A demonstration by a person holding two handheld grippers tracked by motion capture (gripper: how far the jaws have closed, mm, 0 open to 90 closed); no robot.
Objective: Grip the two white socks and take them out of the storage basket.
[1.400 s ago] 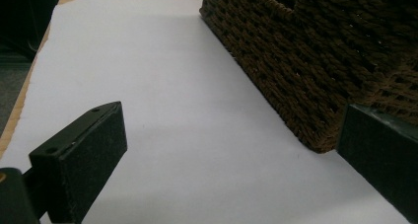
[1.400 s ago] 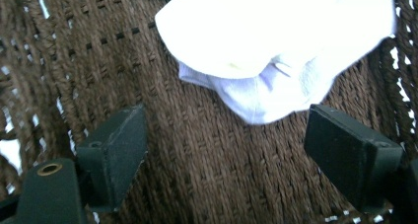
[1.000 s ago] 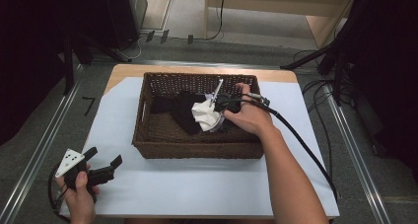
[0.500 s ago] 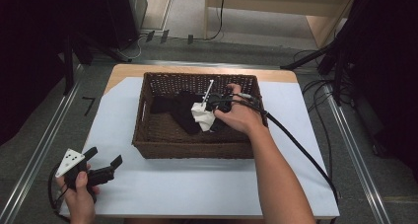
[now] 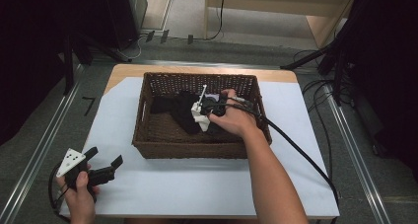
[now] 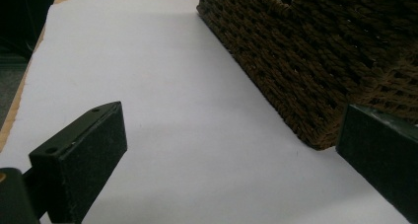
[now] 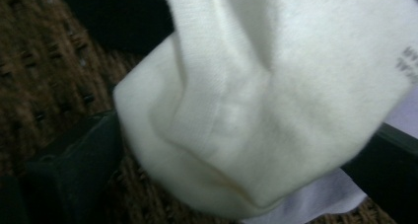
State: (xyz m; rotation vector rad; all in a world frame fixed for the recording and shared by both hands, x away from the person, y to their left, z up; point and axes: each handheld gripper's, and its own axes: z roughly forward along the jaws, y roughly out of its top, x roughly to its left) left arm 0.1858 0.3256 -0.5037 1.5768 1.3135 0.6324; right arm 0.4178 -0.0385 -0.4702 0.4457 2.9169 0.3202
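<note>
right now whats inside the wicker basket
In the wicker basket lie a white sock and dark clothes. The right gripper and hand cover whatever lies beneath them.

Bright, even overhead light w/ dark surroundings; right gripper view close-up soft, blurred.

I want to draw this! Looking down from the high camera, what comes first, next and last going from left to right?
Left gripper on the white sheet → black cloth in the wicker basket → white sock → right hand → black cable.
</note>
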